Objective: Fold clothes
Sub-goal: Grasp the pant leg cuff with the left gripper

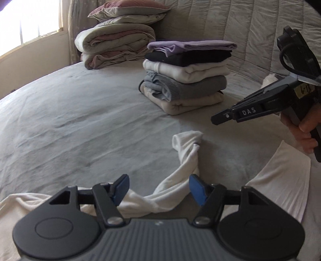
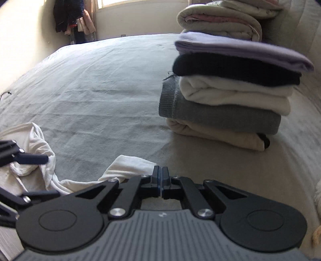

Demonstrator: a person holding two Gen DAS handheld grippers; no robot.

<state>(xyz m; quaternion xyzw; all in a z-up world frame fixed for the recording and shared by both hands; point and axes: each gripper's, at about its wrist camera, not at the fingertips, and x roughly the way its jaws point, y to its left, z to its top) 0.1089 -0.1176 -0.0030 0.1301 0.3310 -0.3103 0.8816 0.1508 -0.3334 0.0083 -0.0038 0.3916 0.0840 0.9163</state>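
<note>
A white long-sleeved garment [image 1: 176, 180] lies crumpled at the near edge of the grey bed [image 1: 80, 120], one sleeve twisted and pointing away from me. My left gripper [image 1: 159, 187] is open and straddles that twisted sleeve, blue pads [image 1: 197, 189] on either side without pinching it. In the right wrist view the same garment [image 2: 42, 140] sits at the lower left with the left gripper [image 2: 38, 176] over it. My right gripper [image 2: 161, 176] is shut with nothing in it, hovering just past the sleeve end [image 2: 130, 164]. From the left wrist it appears as the right gripper [image 1: 220, 119], raised above the bed.
A stack of folded clothes [image 1: 186, 78], lilac on top, stands mid-bed, also seen close on the right [image 2: 230, 96]. Folded quilts and pillows [image 1: 116, 44] are piled behind it. A hand [image 1: 307, 128] holds the right tool. Clothes hang in the far corner [image 2: 74, 18].
</note>
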